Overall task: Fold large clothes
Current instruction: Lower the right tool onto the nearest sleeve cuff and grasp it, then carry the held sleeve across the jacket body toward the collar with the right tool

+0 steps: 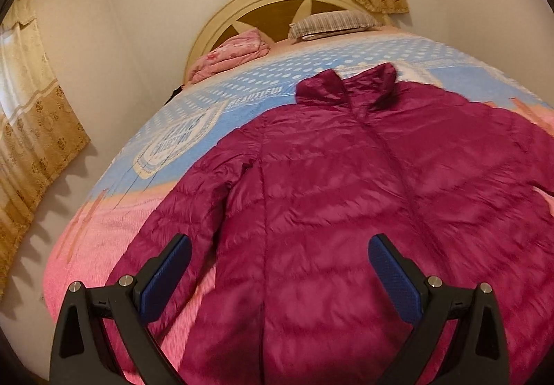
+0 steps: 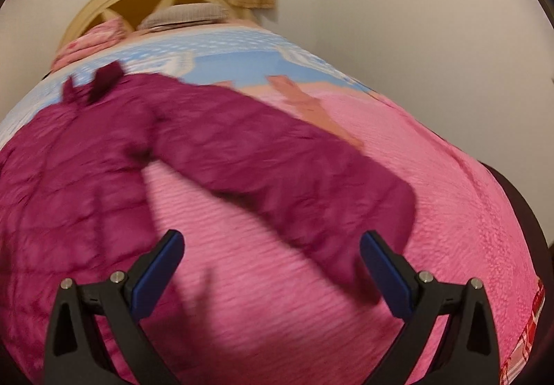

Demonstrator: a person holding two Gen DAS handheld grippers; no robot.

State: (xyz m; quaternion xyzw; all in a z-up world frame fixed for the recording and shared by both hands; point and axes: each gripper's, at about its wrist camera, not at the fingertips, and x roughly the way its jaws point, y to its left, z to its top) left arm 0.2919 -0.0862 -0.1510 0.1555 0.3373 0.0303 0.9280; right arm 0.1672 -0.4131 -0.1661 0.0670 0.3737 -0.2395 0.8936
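On the pink and blue bedspread (image 1: 104,212) a magenta puffer jacket (image 1: 346,194) lies flat at frame centre, while left gripper (image 1: 280,257) and right gripper (image 2: 271,255) hover spread wide, holding nothing.

Jacket (image 1: 346,198) is lying flat over the near half of the bedspread (image 1: 104,222), taking up most of the reachable surface. Open bedspread is showing left of the jacket, down to the bed's edge. Beyond the jacket's collar, blue bedspread is lying bare up to the folded pink quilt (image 1: 228,54) and pillow (image 1: 332,23), which are blocking the head end against the headboard (image 1: 242,4).

Right sleeve (image 2: 294,177) is slanting outward from the jacket; a bare wedge (image 2: 242,267) is lying between sleeve and body. Right of the sleeve, bedspread (image 2: 467,212) is staying unoccupied to the edge.
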